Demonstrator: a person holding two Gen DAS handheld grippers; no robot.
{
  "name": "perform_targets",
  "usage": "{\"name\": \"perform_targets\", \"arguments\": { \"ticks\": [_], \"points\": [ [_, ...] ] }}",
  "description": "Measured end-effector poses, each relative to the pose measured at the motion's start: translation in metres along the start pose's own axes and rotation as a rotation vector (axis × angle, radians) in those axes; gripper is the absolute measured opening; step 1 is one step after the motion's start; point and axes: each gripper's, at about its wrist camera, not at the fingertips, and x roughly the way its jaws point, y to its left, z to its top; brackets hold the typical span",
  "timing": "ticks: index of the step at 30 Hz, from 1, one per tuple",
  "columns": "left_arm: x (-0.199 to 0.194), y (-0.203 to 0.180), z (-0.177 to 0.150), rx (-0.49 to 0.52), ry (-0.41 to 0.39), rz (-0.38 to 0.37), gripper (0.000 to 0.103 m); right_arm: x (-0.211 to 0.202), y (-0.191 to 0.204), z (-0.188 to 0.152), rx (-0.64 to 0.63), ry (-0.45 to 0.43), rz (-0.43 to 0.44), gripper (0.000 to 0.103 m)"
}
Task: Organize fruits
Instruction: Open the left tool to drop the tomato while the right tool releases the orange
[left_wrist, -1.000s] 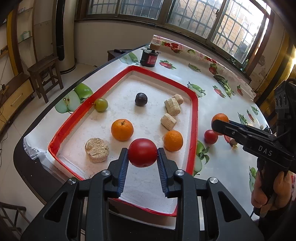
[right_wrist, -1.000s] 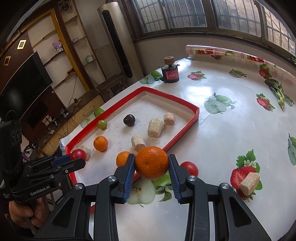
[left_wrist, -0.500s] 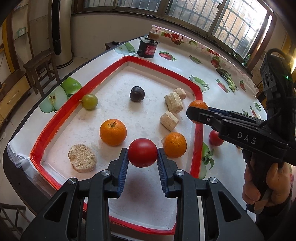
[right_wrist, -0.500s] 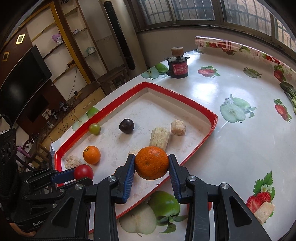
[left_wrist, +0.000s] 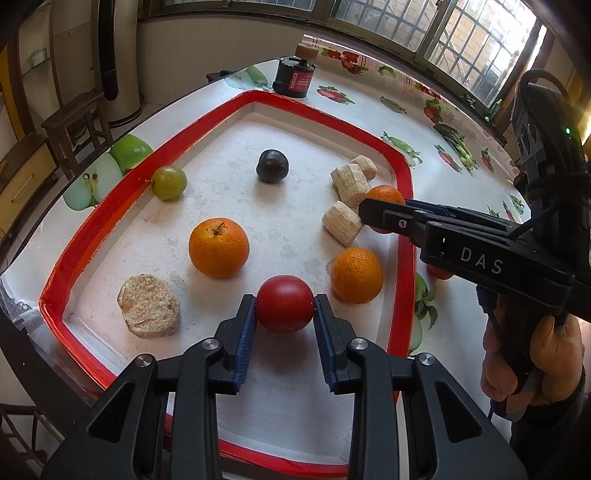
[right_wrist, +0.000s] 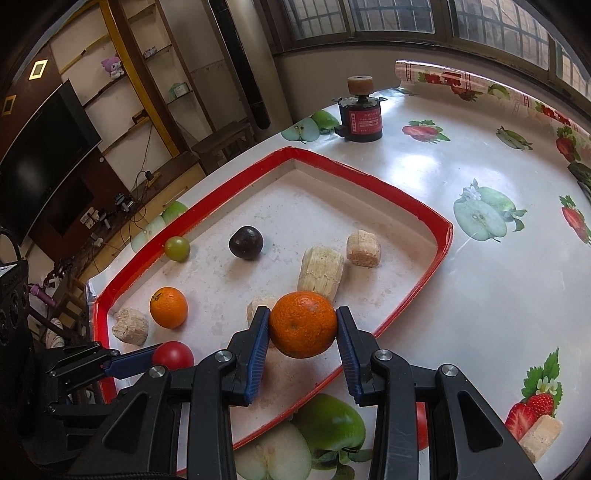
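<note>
Two hand-held grippers hang over a red-rimmed tray (left_wrist: 404, 221) on a worktop (right_wrist: 480, 158) covered with a fruit-print cloth. The left gripper (left_wrist: 285, 314) has its fingers (left_wrist: 245, 332) clamped on a red tomato (left_wrist: 285, 308), held above the tray's near end, between a round crumbly cake (left_wrist: 149, 305) at the tray's near left corner and an orange (left_wrist: 356, 275) lying by the tray's right rim. The right gripper (right_wrist: 303, 328) has its fingers (right_wrist: 258, 339) clenched on a second orange (right_wrist: 303, 324), poised above the tray floor close to the right rim, over pale cut chunks (right_wrist: 320, 272) lying there.

Loose on the tray floor are a third orange with a stem (left_wrist: 218, 246) left of centre, a green fruit (left_wrist: 168, 182) against the left rim, and a dark plum (left_wrist: 272, 165) toward the far end. From the left camera, the right gripper reaches in from the right edge, a person's hand (left_wrist: 532, 362) wrapped around its handle. Another red fruit (left_wrist: 439, 273) sits on the worktop just outside the tray's right rim, largely hidden behind the gripper. A pale chunk (right_wrist: 541, 437) rests on the cloth at the worktop's near right edge, and a small dark canister with a red label (right_wrist: 361, 118) stands beyond the tray's far corner.
</note>
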Motion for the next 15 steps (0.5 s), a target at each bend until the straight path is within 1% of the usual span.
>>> {"name": "perform_targets", "arguments": {
  "ticks": [6, 7, 9, 10, 11, 15],
  "points": [
    [-0.003, 0.001, -0.002, -0.018, 0.01, 0.005, 0.029, -0.001, 0.0, 0.001, 0.005, 0.008, 0.003, 0.039],
    [-0.004, 0.001, -0.003, -0.021, 0.008, 0.009, 0.031, -0.002, 0.001, 0.001, 0.006, 0.008, 0.002, 0.039],
    [-0.008, 0.001, -0.003, -0.022, -0.003, 0.018, 0.039, -0.006, 0.001, 0.0, 0.008, 0.004, 0.0, 0.041],
    [-0.01, 0.001, -0.003, -0.023, -0.011, 0.023, 0.045, -0.008, 0.001, 0.0, 0.008, -0.001, 0.0, 0.042],
    [-0.013, 0.0, -0.003, -0.024, -0.019, 0.028, 0.048, -0.011, 0.001, -0.001, 0.009, -0.005, 0.0, 0.043],
    [-0.022, -0.002, -0.004, -0.019, -0.041, 0.032, 0.048, -0.026, 0.002, -0.004, 0.012, -0.028, -0.002, 0.045]
  ]
}}
